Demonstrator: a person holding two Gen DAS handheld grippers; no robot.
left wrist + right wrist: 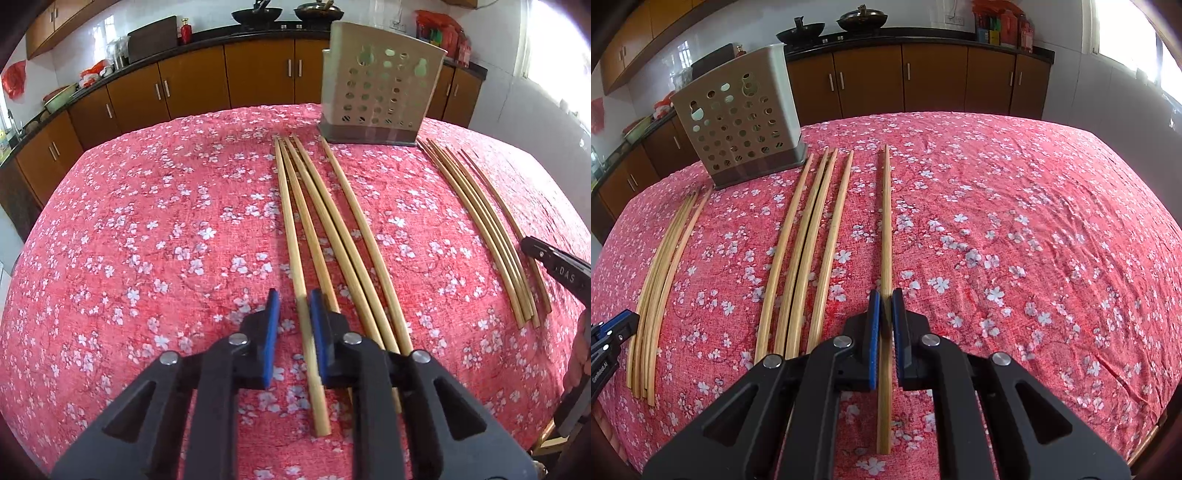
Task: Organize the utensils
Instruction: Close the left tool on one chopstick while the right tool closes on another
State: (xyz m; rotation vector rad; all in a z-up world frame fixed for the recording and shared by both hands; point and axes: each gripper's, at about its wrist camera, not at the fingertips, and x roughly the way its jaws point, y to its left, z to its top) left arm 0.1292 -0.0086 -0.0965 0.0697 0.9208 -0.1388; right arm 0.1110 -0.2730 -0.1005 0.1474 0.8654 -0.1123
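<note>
A: Where did we stand with the two black tongs with blue pads?

B: Our left gripper point(294, 306) had its jaws drawn in around the leftmost pale bamboo chopstick point(291, 229) of the near bundle, though a sliver of gap showed beside the left pad, so we could not swear that the grip was firm. Our right gripper point(885, 308) was clamped narrow on a single bamboo chopstick point(886, 221) lying apart from its group.

A: And the rest of the utensils?

B: On the red floral tablecloth point(147, 240). In the left view, four more sticks lay just right of the held one, fanning toward twelve o'clock; a second bundle of chopsticks point(484, 236) sat at three o'clock. The beige perforated plastic holder point(376, 92) stood upright at one o'clock, beyond the tips.

A: How should we have lifted well?

B: We judged it best to confirm both pads pressed squarely, raise each stick clear of its neighbours without dragging them, then tip it upright over the holder's open top.
</note>
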